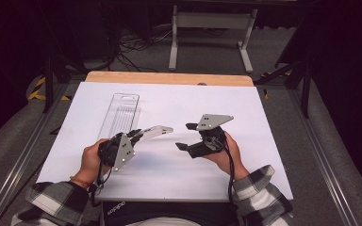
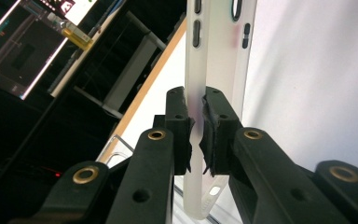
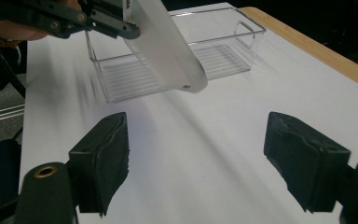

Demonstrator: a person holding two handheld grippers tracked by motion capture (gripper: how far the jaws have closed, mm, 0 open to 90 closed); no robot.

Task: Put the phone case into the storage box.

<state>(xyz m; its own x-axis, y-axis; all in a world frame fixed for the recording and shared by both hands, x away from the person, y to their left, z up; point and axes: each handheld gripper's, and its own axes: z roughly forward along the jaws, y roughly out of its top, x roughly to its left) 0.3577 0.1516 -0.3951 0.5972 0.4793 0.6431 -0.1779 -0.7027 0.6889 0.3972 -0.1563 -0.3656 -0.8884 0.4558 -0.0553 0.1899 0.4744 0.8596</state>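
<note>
Presently the left gripper point(image 1: 135, 135) sits at the left of the desk point(image 1: 264, 141) in the high view, its jaws clamped tight on a frosted white phone case point(image 1: 154, 132). From the left gripper view the case point(image 2: 219, 51) stands edge-on between the two black pads point(image 2: 179, 126), which press on its thin side wall from both sides; slot cut-outs show along that wall above the pads, and the lower corner of the case hangs below them. In the high view the case juts out from the jaws toward the right, held off the white desk surface rather than lying on it. Just behind the left gripper lies a clear plastic bin point(image 1: 119, 113), long and narrow, with a ribbed floor and a handle cut-out at its far end; the case is near it but not in it. From the right gripper view the bin point(image 3: 214, 51) shows beyond the case point(image 3: 168, 46), whose rounded corner hangs in front of the bin's near wall. The right gripper point(image 1: 185, 136) is held by the person's right hand point(image 1: 226, 155) at mid-desk, well apart from the case. Its jaws stand wide open with nothing between them; the right gripper view shows bare white desk point(image 3: 200, 154) between the two pads point(image 3: 105, 154). Plaid sleeves point(image 1: 257, 190) enter from the bottom edge.
</note>
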